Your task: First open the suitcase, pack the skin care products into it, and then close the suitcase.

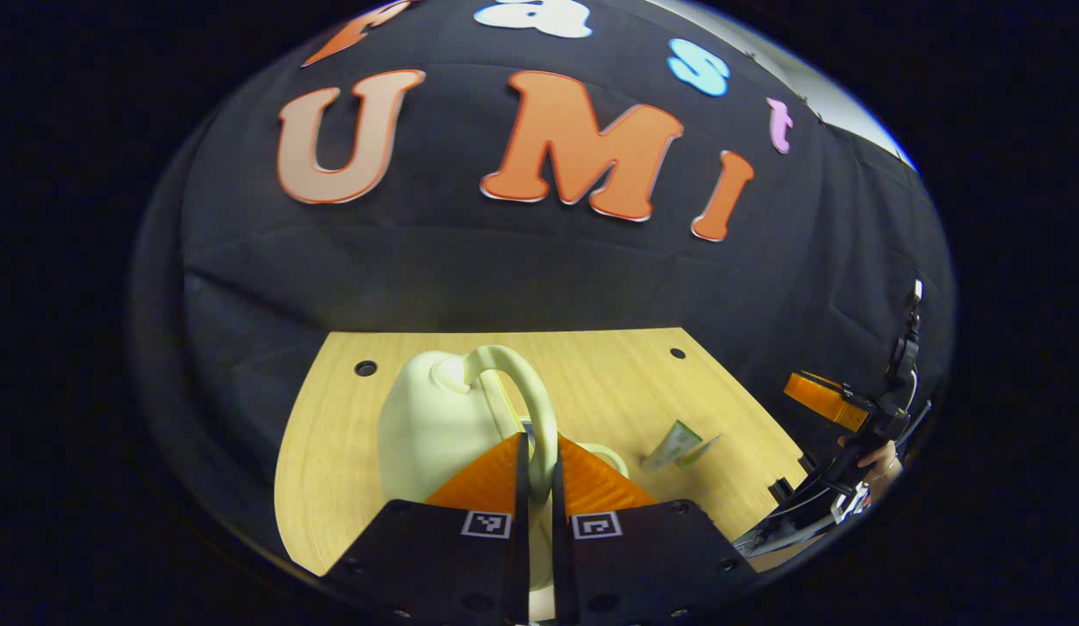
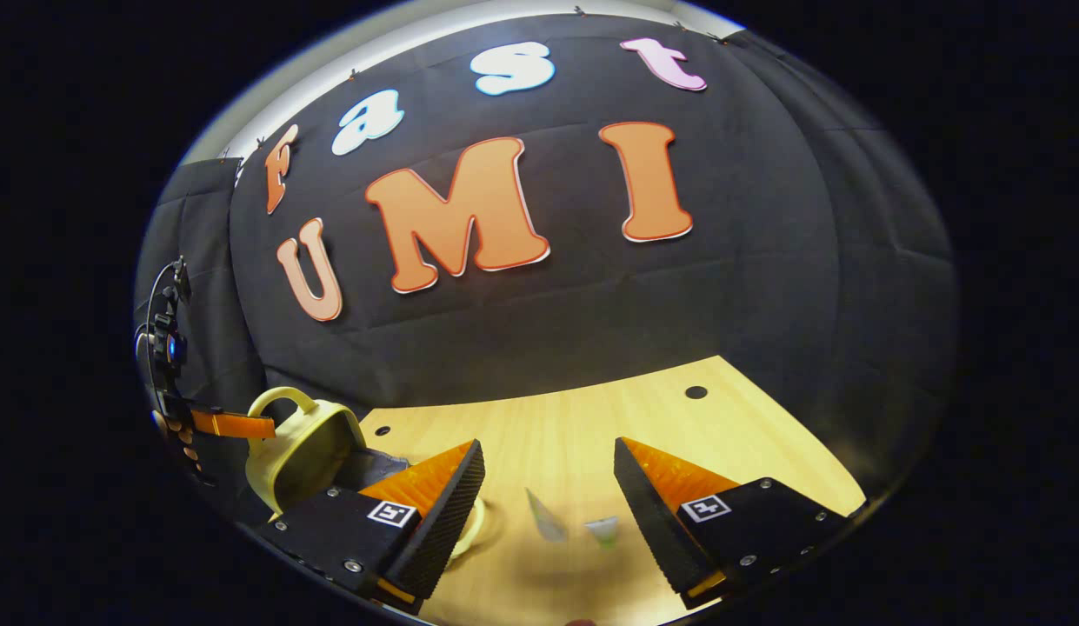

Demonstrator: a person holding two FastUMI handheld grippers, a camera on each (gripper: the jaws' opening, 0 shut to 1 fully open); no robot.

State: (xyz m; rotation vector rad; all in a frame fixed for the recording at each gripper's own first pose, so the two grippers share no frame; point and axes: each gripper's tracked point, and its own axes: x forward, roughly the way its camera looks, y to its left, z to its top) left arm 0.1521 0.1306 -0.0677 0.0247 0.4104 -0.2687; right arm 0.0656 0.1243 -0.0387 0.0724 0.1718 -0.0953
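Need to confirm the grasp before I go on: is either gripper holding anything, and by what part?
The left gripper is shut on the suitcase by its handle. The right gripper is open and holds nothing.

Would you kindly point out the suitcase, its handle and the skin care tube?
suitcase (image 1: 426, 426): left gripper view, on its pale shell.
handle (image 1: 532, 387): left gripper view, on the arched loop.
skin care tube (image 1: 674, 445): left gripper view, mid-body, lying on the table.

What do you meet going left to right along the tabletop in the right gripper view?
Other tool → suitcase → own left finger → skin care tube → own right finger.
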